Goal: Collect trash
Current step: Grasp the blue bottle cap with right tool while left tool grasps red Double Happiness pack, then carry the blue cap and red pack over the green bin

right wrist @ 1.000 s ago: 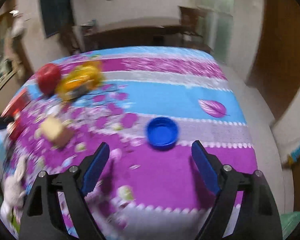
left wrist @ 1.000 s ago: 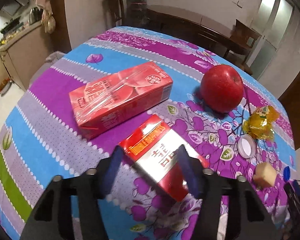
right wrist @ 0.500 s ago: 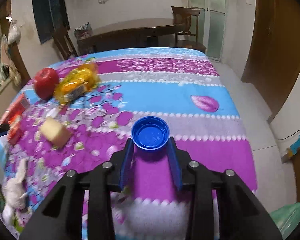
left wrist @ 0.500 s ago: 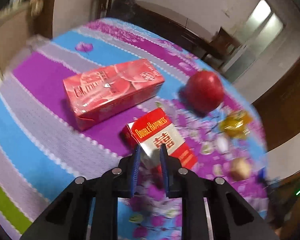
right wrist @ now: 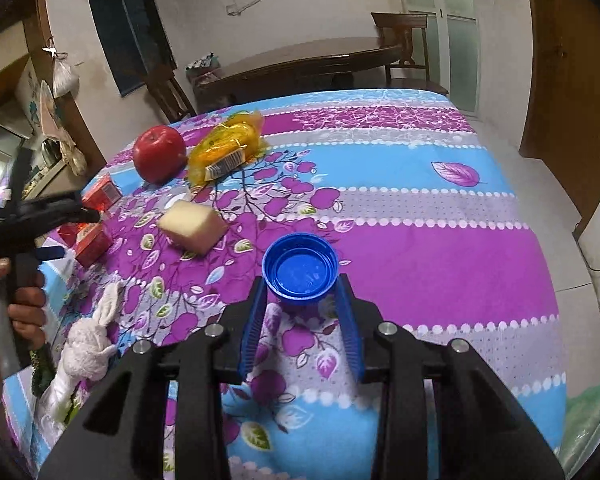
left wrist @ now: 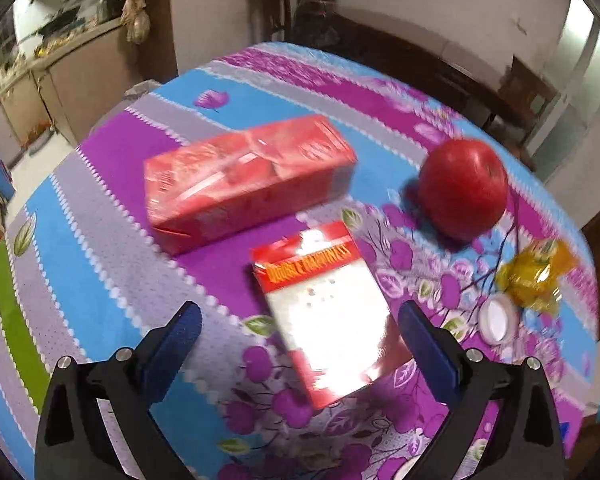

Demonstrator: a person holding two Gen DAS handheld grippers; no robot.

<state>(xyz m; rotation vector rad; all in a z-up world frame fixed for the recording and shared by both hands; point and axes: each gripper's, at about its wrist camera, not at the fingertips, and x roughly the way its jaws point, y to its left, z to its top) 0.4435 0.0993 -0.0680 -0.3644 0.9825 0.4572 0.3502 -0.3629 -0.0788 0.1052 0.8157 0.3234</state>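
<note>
Two grippers, two diff jobs for you right now. Your right gripper [right wrist: 302,306] is clamped on the blue bottle cap [right wrist: 300,267]: cap sits right at the tips, open side up, a pad on each side of its rim, so that piece of trash is in hand. Your left gripper [left wrist: 300,326] is opening, jaws spread wide, and the red-and-white cigarette pack [left wrist: 326,312] lies flat on the worktop [left wrist: 80,240] between them w/o either pad touching it. What the next move turns on, in my judgement: the pack's long axis runs away from the left gripper and angles a bit to its right, so the short width sits across the jaws, but skewed; the near end is closer to the right pad than the left. Left gripper is far nearer the pack than the right, which is busy anyway. Beyond the pack lie the long red carton [left wrist: 248,176] ahead-left, the apple [left wrist: 462,188] ahead-right, the yellow wrapper [left wrist: 534,280] and a white cap [left wrist: 498,318] off to the right. Hard to read: left view is motion-blurred, pack's near face is washed out by glare, print only partly legible. No bin or bag clearly identifiable in either view.
</note>
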